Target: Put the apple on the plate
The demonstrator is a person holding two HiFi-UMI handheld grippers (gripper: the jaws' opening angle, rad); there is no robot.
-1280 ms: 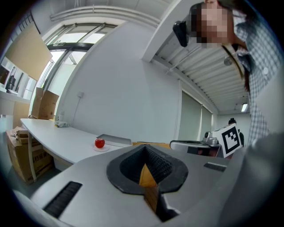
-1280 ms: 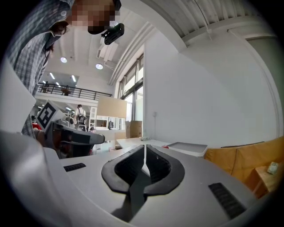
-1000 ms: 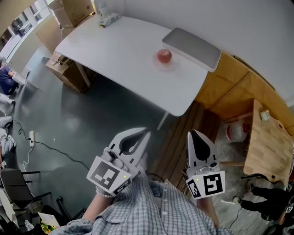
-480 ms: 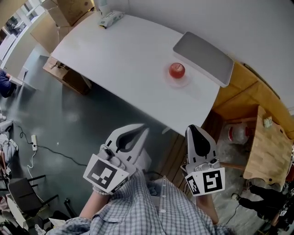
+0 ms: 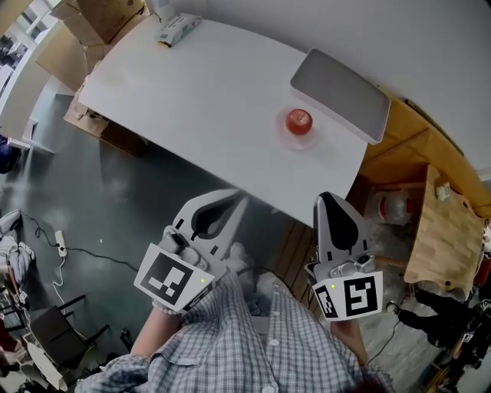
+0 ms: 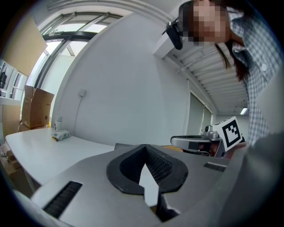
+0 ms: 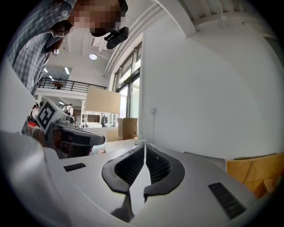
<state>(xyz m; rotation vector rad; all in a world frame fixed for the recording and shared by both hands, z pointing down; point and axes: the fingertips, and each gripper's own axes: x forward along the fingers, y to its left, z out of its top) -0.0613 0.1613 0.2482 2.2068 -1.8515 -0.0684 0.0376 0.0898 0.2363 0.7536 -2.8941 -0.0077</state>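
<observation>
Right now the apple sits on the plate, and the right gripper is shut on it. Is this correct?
No: the right gripper is shut on nothing, far from the apple, which does sit on the plate. The head view shows it.

- White rectangular table (image 5: 199,100) on a dark grey floor (image 5: 115,192).
- Flat grey slab, laptop-like (image 5: 340,94), at the table's far right edge.
- Pale green tissue pack (image 5: 172,29) on its far left corner.
- Brown cardboard boxes (image 5: 92,23) beside that end.
- Light wooden board (image 5: 441,238) at right.
</observation>
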